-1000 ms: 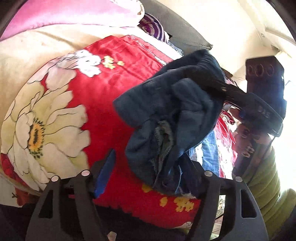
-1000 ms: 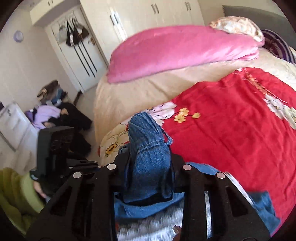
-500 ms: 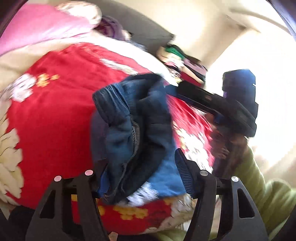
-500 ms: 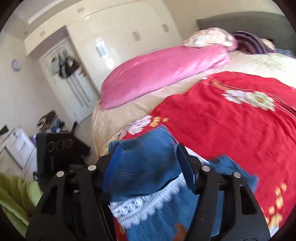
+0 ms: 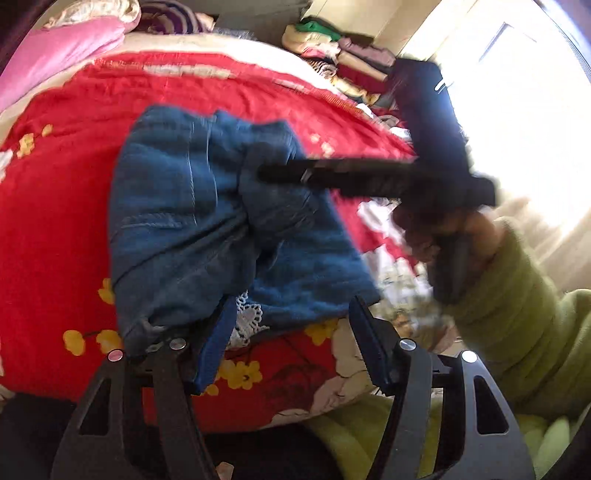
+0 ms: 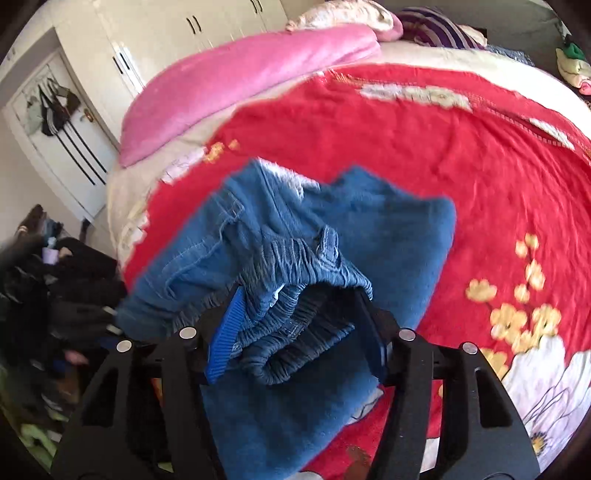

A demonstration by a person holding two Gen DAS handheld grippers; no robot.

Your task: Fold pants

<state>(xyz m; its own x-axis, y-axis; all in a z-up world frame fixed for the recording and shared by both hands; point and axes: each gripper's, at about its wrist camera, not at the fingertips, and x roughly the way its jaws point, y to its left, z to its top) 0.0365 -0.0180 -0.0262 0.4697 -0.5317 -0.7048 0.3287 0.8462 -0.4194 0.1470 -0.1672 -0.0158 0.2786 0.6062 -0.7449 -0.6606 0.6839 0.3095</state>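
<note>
Blue denim pants (image 5: 184, 206) with a white lace trim (image 5: 247, 321) lie crumpled on the red floral bedspread (image 5: 55, 229). My left gripper (image 5: 291, 301) is open at their near edge. Denim drapes over its left finger, and its right pad (image 5: 369, 343) is bare. In the right wrist view my right gripper (image 6: 299, 295) has its jaws closing, and the loose elastic waistband (image 6: 295, 266) lies bunched between them, not pinched. From the left wrist view the right gripper (image 5: 269, 172) is a blurred black bar over the pants, held by a hand in a green sleeve (image 5: 517, 295).
A pink duvet (image 6: 240, 74) and pillows lie across the bed's far side. Folded clothes (image 5: 343, 55) are stacked beside the bed near a bright window. White wardrobe doors (image 6: 166, 33) and floor clutter (image 6: 55, 295) are off the bed's left edge.
The right gripper's jaws have widened off the denim bunch they pinched and have sunk toward the bed. The pants have dropped from a hanging clump onto the bedspread. Both views have swung sideways.
</note>
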